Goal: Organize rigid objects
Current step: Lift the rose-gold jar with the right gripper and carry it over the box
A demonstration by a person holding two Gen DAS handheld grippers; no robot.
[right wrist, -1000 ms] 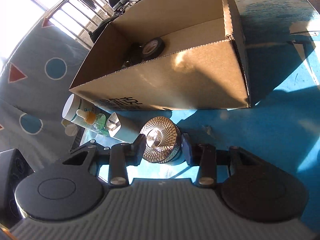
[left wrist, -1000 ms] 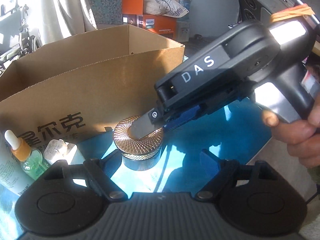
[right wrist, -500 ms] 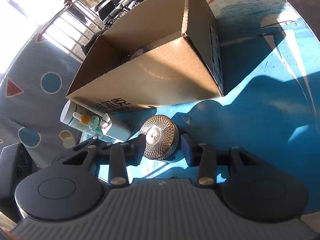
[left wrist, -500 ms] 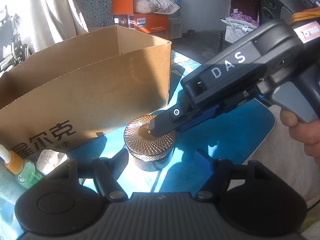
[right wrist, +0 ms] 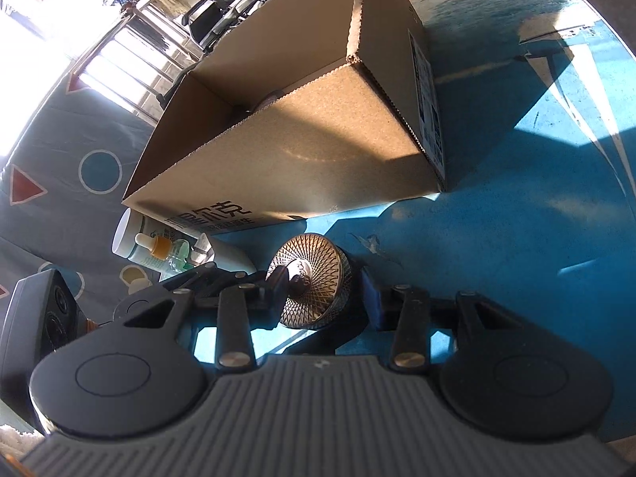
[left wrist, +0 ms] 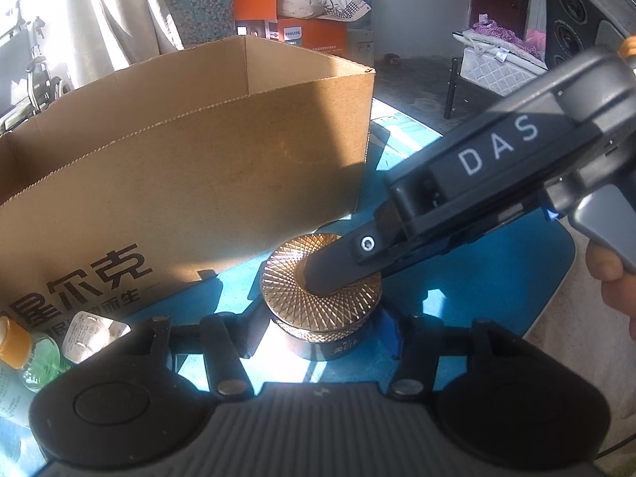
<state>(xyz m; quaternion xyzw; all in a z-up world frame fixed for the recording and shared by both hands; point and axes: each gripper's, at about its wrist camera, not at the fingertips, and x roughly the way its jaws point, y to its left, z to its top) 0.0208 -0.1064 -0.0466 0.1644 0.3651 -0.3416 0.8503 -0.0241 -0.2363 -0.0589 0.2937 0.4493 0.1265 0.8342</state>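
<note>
A jar with a ribbed gold lid (left wrist: 322, 302) (right wrist: 314, 282) stands on the blue table (left wrist: 477, 298) in front of an open cardboard box (left wrist: 179, 167) (right wrist: 318, 151). My right gripper (right wrist: 324, 302) (left wrist: 342, 274) reaches in from the right and is shut on the jar; one finger crosses the lid in the left wrist view. My left gripper (left wrist: 320, 338) has the jar between its fingers, and its jaws are closing; small gaps still show at both pads.
A dropper bottle with an orange collar (left wrist: 24, 353) (right wrist: 159, 246), a white tube (right wrist: 131, 230) and a blister pack (left wrist: 91, 334) lie left of the jar against the box. A dark round item (right wrist: 270, 101) lies inside the box. A person's hand (left wrist: 612, 278) holds the right gripper.
The left gripper's fingers have narrowed around the jar and come closer to it. The right gripper has kept its grip, and the box has turned in its view.
</note>
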